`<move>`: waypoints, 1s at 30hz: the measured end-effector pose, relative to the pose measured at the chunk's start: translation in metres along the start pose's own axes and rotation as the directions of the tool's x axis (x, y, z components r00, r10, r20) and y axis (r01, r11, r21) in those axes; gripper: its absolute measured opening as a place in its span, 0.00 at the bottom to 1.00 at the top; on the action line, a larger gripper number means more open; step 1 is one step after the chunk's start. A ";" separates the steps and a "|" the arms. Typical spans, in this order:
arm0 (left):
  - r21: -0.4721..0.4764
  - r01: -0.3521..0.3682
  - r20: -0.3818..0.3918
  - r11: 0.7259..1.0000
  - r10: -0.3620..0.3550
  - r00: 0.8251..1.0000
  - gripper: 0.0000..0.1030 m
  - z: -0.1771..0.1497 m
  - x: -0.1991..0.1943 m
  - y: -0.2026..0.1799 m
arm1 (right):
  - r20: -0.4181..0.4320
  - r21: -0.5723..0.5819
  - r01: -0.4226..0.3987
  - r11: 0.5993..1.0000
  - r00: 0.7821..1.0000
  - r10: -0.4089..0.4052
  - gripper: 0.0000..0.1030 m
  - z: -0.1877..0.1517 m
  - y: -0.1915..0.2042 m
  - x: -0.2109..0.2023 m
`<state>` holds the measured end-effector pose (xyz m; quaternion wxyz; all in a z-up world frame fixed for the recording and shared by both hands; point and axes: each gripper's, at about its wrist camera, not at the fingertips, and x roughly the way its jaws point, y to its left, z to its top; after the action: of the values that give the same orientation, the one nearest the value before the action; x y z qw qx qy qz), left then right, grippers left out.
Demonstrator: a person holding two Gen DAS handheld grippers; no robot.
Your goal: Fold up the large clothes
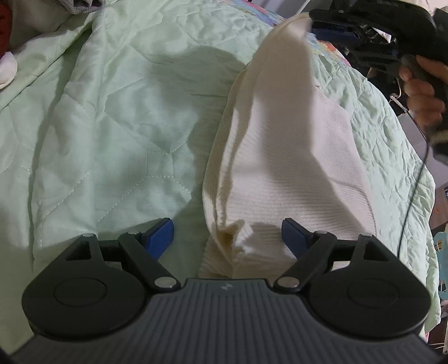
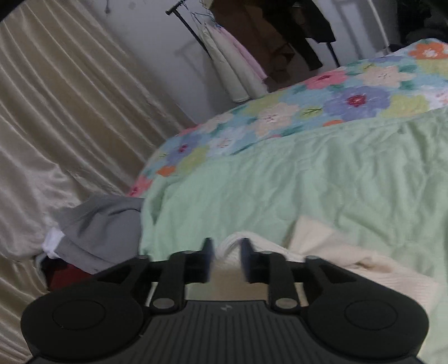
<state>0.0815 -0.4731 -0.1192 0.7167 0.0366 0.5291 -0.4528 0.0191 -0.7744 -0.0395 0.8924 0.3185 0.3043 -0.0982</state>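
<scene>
A cream ribbed knit garment (image 1: 280, 156) lies on a pale green quilt (image 1: 112, 112). My left gripper (image 1: 228, 238) is open, its blue pads on either side of a bunched cuff or hem of the garment at the near end. My right gripper (image 1: 310, 21) shows at the top right of the left wrist view, shut on the garment's far end and lifting it off the quilt. In the right wrist view my right gripper (image 2: 226, 257) is shut on a fold of the cream garment (image 2: 336, 252), which trails to the right.
A floral bedspread (image 2: 308, 112) lies beyond the green quilt (image 2: 280, 190). A heap of grey and white clothes (image 2: 98, 224) sits at the bed's left edge by a beige curtain (image 2: 56, 126). A clothes rack (image 2: 252, 42) stands at the wall.
</scene>
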 end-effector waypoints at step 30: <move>-0.250 0.305 -0.115 0.919 -0.341 0.933 1.00 0.005 -0.039 -0.008 | -0.118 -0.674 0.100 0.732 0.963 -0.241 0.81 -0.239 0.065 -0.119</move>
<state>0.0784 -0.4569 -0.0823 0.5875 -0.0984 0.6308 -0.4972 -0.1666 -0.5762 -0.0808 0.8993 -0.0395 0.4343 -0.0338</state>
